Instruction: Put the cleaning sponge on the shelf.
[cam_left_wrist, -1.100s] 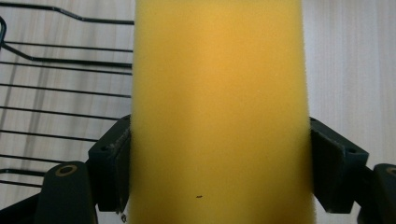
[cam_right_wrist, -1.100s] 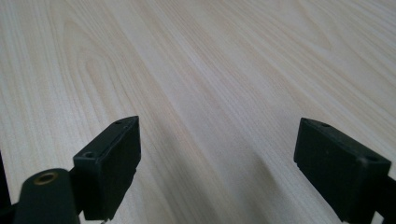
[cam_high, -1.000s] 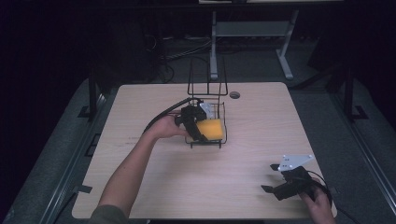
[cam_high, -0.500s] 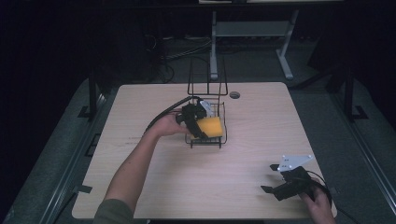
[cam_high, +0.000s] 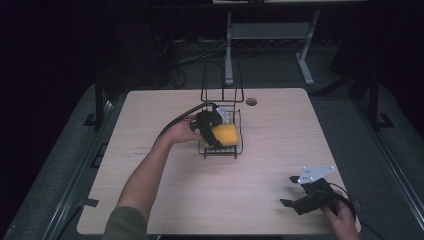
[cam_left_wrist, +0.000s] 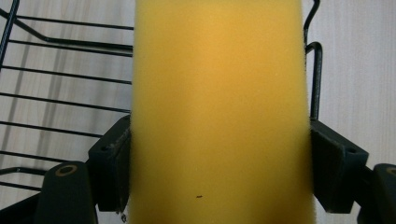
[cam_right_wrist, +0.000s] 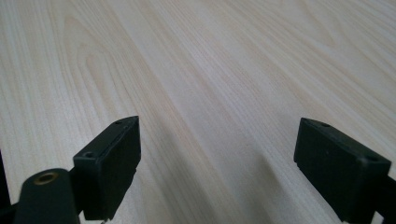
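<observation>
Your left gripper (cam_high: 216, 131) is reaching forward with jaws clamped, while your right gripper (cam_high: 295, 192) is resting low with jaws spread wide.

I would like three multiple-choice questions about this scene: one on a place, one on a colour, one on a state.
1. Where is the sponge?
A. at the wire rack
B. on the floor
C. beside the right gripper

2. What colour is the sponge?
A. blue
B. yellow
C. white

3. How is the right gripper?
A. shut on a sponge
B. shut on a cable
C. open, holding nothing

Answers: 1 A, the left gripper holds it over the rack's wires. 2 B, the left gripper view shows yellow foam. 3 C, its jaws stand apart over bare table.
</observation>
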